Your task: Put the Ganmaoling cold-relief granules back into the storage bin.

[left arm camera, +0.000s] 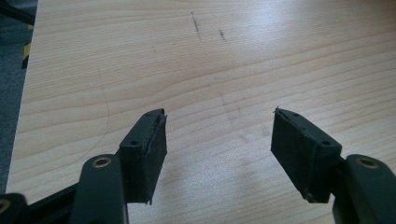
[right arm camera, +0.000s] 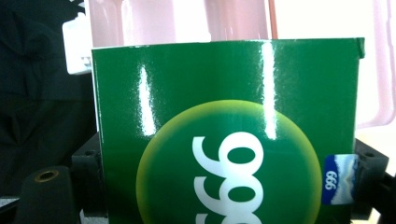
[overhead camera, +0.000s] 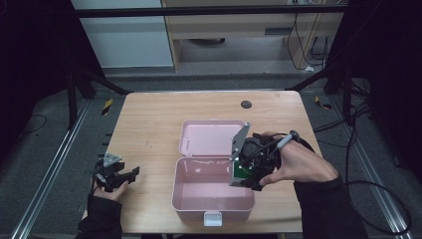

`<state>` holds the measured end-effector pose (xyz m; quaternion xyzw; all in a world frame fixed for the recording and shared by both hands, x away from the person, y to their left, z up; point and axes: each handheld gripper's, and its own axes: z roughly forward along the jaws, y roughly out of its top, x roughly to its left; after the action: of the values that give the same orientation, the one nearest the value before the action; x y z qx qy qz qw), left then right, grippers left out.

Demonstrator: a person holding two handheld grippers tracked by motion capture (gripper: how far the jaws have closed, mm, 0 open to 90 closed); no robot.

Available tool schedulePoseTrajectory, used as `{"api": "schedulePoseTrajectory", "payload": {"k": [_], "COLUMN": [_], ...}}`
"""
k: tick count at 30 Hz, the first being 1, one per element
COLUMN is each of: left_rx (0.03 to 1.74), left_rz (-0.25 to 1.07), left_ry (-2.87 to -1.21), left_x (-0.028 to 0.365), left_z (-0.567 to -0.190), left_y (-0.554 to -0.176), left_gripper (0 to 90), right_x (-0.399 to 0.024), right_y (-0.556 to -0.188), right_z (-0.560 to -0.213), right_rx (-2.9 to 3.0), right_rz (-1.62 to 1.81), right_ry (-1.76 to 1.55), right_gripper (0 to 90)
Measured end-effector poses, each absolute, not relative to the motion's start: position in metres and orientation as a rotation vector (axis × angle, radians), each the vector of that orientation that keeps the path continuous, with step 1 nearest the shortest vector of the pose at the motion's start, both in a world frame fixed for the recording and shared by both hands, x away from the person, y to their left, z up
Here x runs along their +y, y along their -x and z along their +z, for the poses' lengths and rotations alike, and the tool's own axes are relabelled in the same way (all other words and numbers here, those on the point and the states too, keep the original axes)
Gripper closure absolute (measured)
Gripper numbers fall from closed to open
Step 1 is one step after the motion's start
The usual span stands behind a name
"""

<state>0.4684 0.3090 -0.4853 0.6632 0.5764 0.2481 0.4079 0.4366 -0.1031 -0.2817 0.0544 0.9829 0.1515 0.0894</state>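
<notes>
Fingers of the right gripper (overhead camera: 247, 180) hold a green box (overhead camera: 242, 172), seen from the high view at the right edge of an open pink case (overhead camera: 212, 191) on the desk (overhead camera: 149, 129). That box hangs just over the case's right wall, with the raised lid (overhead camera: 209, 138) lying flat behind it. Well off to the left, near the desk's front left corner, the left gripper (overhead camera: 130, 174) rests low with its fingers spread and nothing between them.

Left gripper view: both black fingers (left arm camera: 144, 158) stand wide apart over bare wood grain, a few faint dark marks on the desk (left arm camera: 205, 60) ahead of them and the desk's edge off to their left.

Right gripper view: the green box (right arm camera: 224, 130) sits clamped between the two fingers (right arm camera: 369, 168), about half closed on its sides, its glossy face bearing a yellow-green disc with white numerals and a small blue label by the right finger. Beyond the box's top edge lies the pink case (right arm camera: 233, 21), with a white latch (right arm camera: 77, 44) up to the left.
</notes>
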Motion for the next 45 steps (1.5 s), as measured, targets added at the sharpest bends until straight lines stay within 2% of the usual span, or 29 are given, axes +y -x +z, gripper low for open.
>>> {"api": "schedulePoseTrajectory", "payload": {"k": [26,45], "left_rx": [1.452,1.451], "left_rz": [0.626,0.630], "left_ry": [-1.665,-1.661], "left_x": [0.310,0.310], "left_z": [-0.484,-0.484], "left_y": [-0.468,-0.468], "left_gripper": [34.9,34.9], "right_x": [-0.066,-0.064], "right_y": [-0.443,-0.445], "right_z": [-0.315,-0.346], "right_rx": [2.960,3.013], "right_rz": [0.410,0.407], "right_ry": [-0.060,-0.038], "right_gripper": [15.6,15.7]}}
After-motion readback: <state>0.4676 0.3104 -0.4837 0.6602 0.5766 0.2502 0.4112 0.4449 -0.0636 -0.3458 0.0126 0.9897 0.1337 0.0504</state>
